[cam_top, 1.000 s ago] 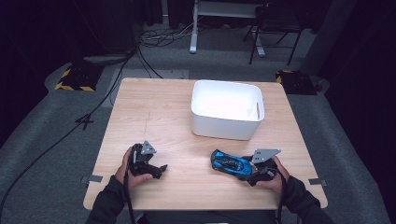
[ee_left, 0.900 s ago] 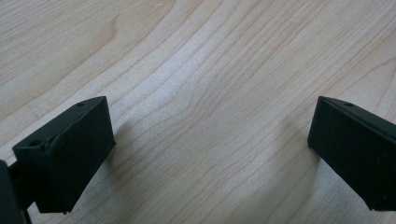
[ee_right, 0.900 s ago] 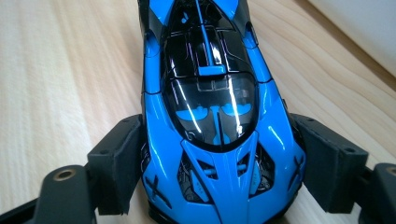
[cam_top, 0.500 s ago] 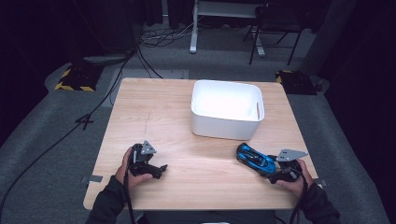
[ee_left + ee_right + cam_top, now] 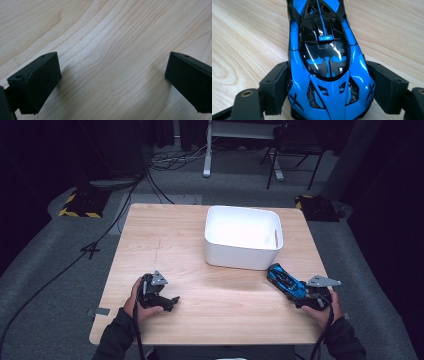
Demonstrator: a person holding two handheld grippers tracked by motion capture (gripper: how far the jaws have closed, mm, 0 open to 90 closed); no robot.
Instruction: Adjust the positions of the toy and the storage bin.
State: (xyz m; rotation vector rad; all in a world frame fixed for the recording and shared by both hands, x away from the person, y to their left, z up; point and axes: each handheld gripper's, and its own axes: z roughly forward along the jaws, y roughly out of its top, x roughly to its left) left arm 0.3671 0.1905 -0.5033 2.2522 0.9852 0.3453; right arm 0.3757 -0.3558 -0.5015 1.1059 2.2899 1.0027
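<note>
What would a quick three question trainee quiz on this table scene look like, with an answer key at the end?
1. True or false: the right tongs are shut on the glossy blue and black toy sports car.
2. Multiple choice: the left tongs are a) gripping a ball, b) open over bare wooden table, c) inside the tub.
3. Fill in: the white rectangular plastic tub holds ____ as far as the high view shows.

Key
1. True; both jaws press the car's sides near one end.
2. b; the jaws stand wide apart with only wood grain between them.
3. Nothing; its visible interior is plain white.
</note>
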